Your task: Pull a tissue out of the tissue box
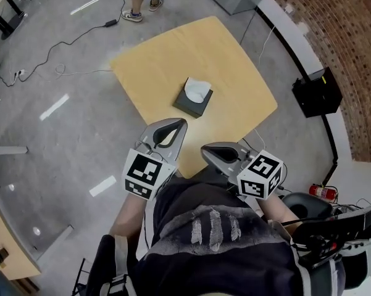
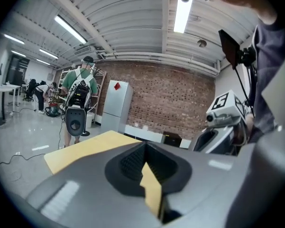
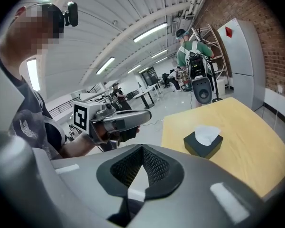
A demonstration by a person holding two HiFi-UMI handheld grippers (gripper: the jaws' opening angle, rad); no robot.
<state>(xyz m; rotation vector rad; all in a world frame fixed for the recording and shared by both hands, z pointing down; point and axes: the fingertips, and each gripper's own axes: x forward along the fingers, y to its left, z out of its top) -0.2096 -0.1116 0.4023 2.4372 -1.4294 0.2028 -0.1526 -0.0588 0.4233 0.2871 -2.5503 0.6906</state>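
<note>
Left gripper (image 1: 179, 124) and right gripper (image 1: 205, 150) sit clenched, empty; the tissue (image 1: 197, 89) looks soft, light and tearable, so pinch its raised middle.

My left gripper (image 1: 178, 127), at the lower centre of the head view, is a smooth grey shell with a dark loop-shaped opening. My right gripper (image 1: 207, 152), just to its right, looks the same. Each carries a white cube with black square markers: the left cube (image 1: 147, 172) and the right cube (image 1: 262, 174). Black ribbed pads (image 3: 154, 167) line the jaws. My short-sleeved shirt (image 1: 173, 208) is dark, with 3 pale brushed stripes (image 1: 215, 227).
</note>
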